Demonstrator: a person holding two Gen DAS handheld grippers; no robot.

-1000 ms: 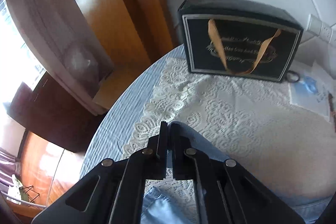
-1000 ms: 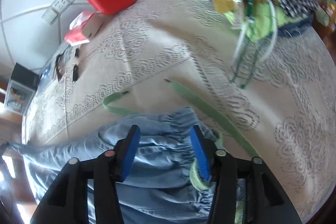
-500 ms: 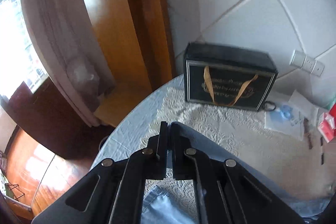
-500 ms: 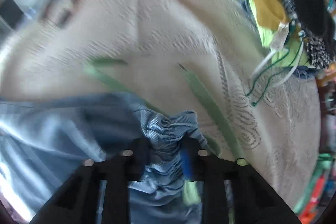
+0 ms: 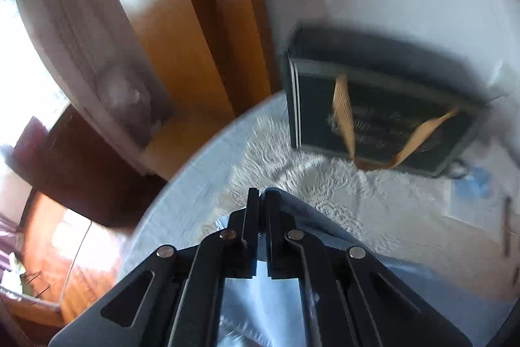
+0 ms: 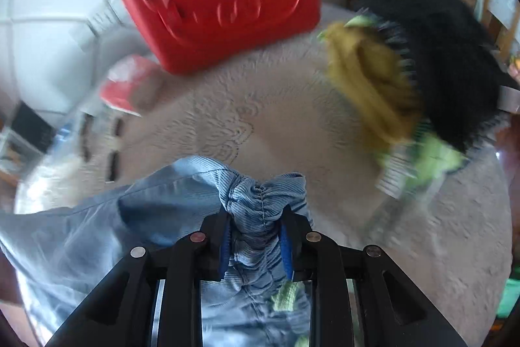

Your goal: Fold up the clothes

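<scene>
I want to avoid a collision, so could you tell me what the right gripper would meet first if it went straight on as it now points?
Probably the lace tablecloth; the right gripper, clamping the blue garment, points down at it.

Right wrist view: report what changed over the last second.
The right hand-held gripper has just been closing and now pinches the blue garment's gathered waistband, which lay flat between open jaws before. The left hand-held gripper stays clamped on the cloth.

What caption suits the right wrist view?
Right gripper clamps the blue garment's gathered waistband above the lace tablecloth.
</scene>
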